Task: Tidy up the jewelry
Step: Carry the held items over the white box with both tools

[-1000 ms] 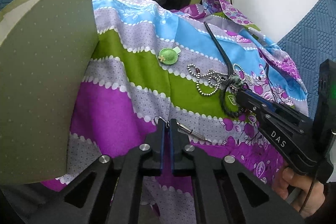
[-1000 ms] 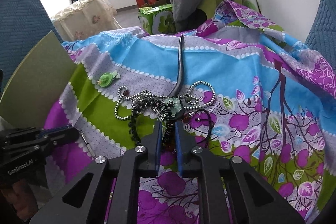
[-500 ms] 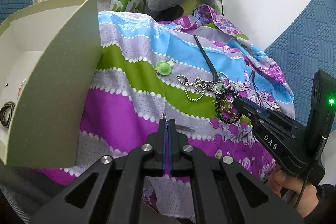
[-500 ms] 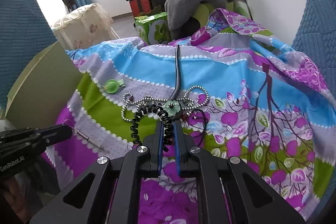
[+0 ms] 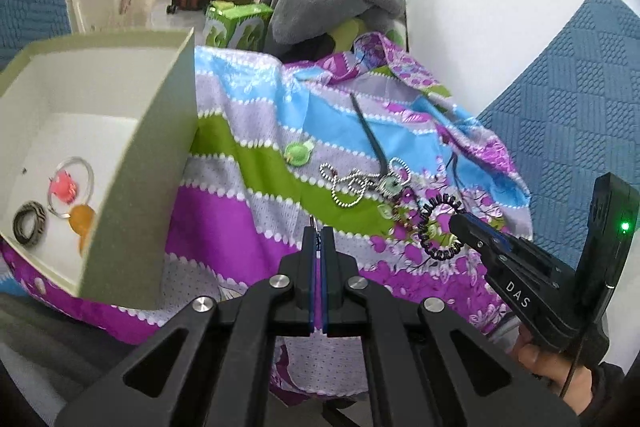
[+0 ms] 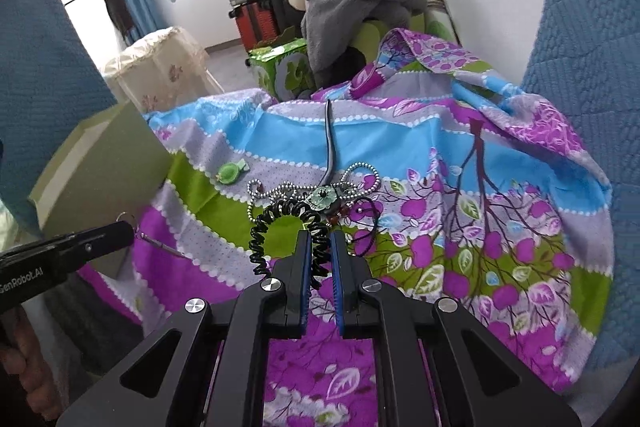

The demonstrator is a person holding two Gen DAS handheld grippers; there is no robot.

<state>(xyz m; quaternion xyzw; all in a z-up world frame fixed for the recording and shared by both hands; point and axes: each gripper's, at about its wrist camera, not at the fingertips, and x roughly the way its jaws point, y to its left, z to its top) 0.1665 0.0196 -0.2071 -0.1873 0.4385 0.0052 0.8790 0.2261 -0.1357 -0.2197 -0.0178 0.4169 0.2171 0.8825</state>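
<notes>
My left gripper (image 5: 318, 233) is shut on a thin metal earring (image 6: 154, 239) with a hoop and a dangling bar, held above the patterned cloth (image 5: 248, 227) beside the green box (image 5: 136, 155). My right gripper (image 6: 319, 241) is shut on a black spiral hair tie (image 6: 280, 217), lifted off the cloth; the tie also shows in the left wrist view (image 5: 438, 227). On the cloth lie a silver bead chain (image 5: 352, 183), a green pendant (image 6: 323, 195), a green round clip (image 5: 298, 151) and a black hair stick (image 5: 370, 135).
The open box holds a ring bangle (image 5: 76, 187), a pink charm (image 5: 62, 187), an orange piece (image 5: 82, 215) and a striped ring (image 5: 28, 223). Blue cushions (image 5: 572, 115) flank the cloth. Clothes, a green carton (image 5: 236, 27) and suitcases stand behind.
Both grippers have risen and pulled back. The left lifted the earring off the cloth; the right lifted the spiral hair tie clear of the jewelry pile. The box interior has come into view.
</notes>
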